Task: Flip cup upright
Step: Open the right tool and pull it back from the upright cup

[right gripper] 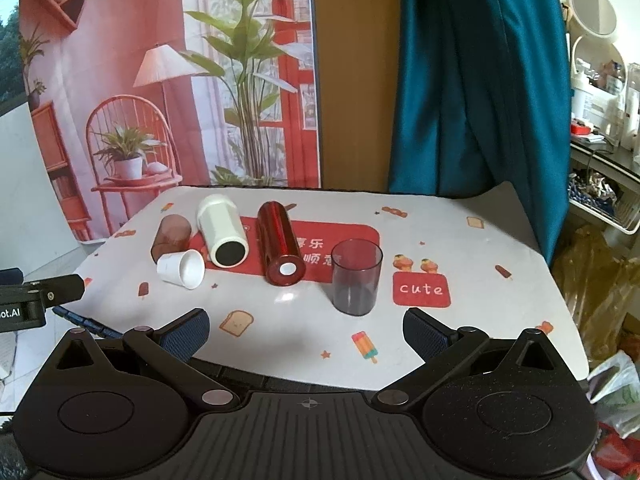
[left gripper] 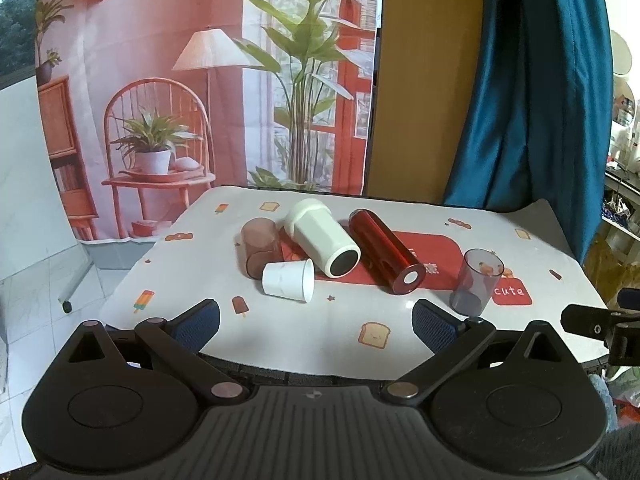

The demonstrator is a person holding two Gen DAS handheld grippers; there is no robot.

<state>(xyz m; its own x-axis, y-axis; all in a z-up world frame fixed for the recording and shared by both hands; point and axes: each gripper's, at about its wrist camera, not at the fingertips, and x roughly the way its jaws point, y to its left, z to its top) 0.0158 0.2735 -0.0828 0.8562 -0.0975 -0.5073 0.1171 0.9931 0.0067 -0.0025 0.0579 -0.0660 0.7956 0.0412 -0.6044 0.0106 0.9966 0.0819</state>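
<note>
A small white cup (left gripper: 289, 279) lies on its side on the table, mouth to the right; it also shows in the right wrist view (right gripper: 181, 269). Behind it lie a brown translucent cup (left gripper: 261, 246), a white tumbler (left gripper: 323, 237) and a red metallic tumbler (left gripper: 386, 256), all on their sides. A grey translucent cup (left gripper: 476, 282) stands upright at the right, also in the right wrist view (right gripper: 356, 277). My left gripper (left gripper: 316, 324) is open and empty, held back near the table's front edge. My right gripper (right gripper: 306, 330) is open and empty, near the front edge too.
The table wears a white patterned cloth (left gripper: 304, 336) with a red mat (right gripper: 340, 236) in its middle. A printed backdrop (left gripper: 200, 80) and a teal curtain (left gripper: 532, 80) hang behind. Shelves with clutter (right gripper: 604, 120) stand at the right.
</note>
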